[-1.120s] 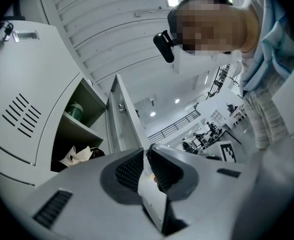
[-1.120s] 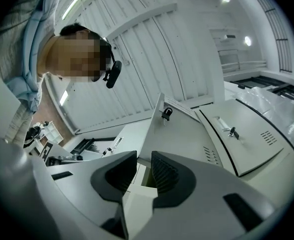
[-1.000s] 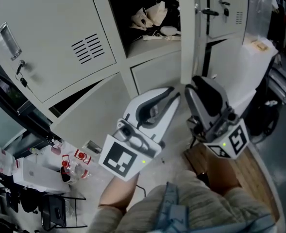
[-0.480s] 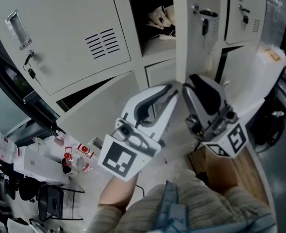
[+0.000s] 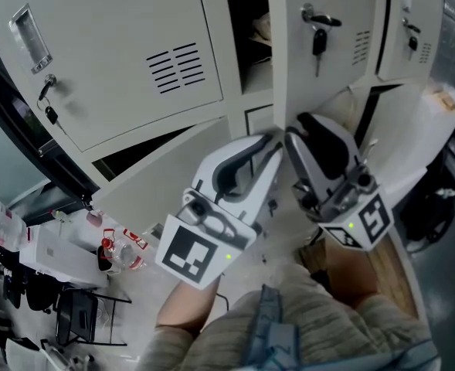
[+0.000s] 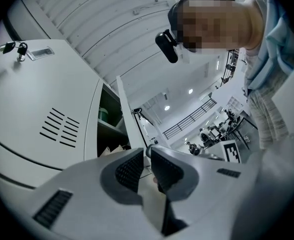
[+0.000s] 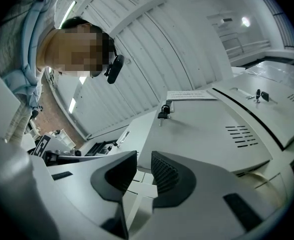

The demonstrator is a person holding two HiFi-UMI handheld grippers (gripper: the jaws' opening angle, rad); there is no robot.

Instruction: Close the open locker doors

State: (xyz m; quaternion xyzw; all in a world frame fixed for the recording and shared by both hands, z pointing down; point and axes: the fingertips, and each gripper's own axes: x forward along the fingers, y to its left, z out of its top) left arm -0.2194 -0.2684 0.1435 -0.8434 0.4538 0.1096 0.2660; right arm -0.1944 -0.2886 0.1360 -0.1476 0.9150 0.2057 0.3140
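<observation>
L tool point(image 6: 147, 154): near, left; released, jaws slightly apart, empty.
R tool point(image 7: 144, 160): near, right; released, empty.
Keyed door point(image 5: 320, 60): just beyond R tool; looks ajar.
Vented door point(image 5: 111, 60): far left, swung wide.
Compartment point(image 5: 250, 29): betw. doors, exposed.
Technique: push flat nr latch edge, steady, till flush; avoid keys.
</observation>
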